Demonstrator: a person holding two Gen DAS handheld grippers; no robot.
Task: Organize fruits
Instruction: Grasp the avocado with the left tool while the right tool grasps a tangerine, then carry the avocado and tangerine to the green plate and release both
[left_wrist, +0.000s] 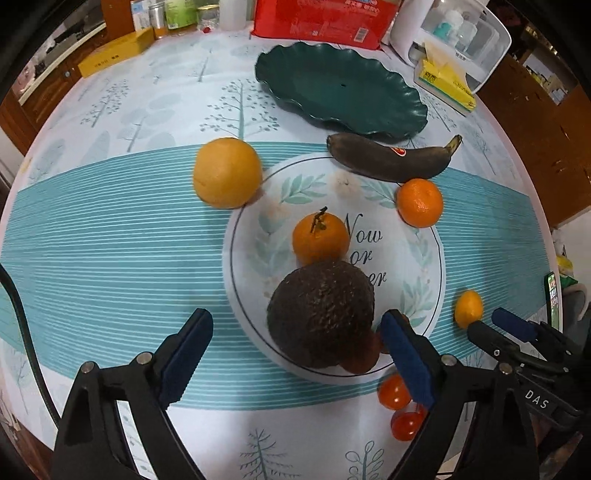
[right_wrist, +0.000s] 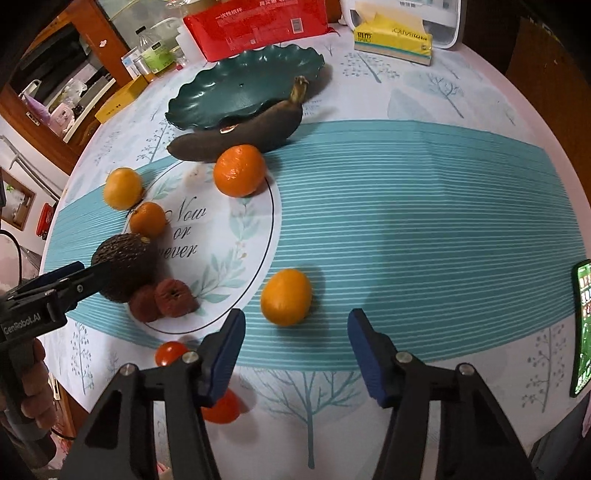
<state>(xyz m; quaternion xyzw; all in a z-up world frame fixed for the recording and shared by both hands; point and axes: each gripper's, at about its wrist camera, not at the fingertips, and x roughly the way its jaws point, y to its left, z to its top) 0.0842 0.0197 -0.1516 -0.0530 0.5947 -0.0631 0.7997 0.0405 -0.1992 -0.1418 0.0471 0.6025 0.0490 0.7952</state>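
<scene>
My left gripper (left_wrist: 297, 350) stands open, pointing steeply down, with the dark avocado (left_wrist: 321, 314) between its jaws and a gap at the left pad (left_wrist: 188, 354). My right gripper (right_wrist: 295, 350) is open just short of a small yellow-orange fruit (right_wrist: 286, 297). A stemmed mandarin (left_wrist: 320, 239), a second mandarin (left_wrist: 420, 202), a big orange (left_wrist: 227, 171) and a blackened banana (left_wrist: 391, 158) lie around the printed circle. Behind them sits an empty green leaf-shaped plate (left_wrist: 343, 88). Two wrinkled red fruits (right_wrist: 173, 297) touch the avocado. Cherry tomatoes (left_wrist: 394, 391) lie near my fingers.
A red package (left_wrist: 321, 18), a yellow tissue box (right_wrist: 393, 42), a flat yellow box (left_wrist: 114, 57) and jars line the table's far edge. A lit phone (right_wrist: 581, 325) stands at the right edge. A hand (right_wrist: 26, 387) holds the left gripper's handle.
</scene>
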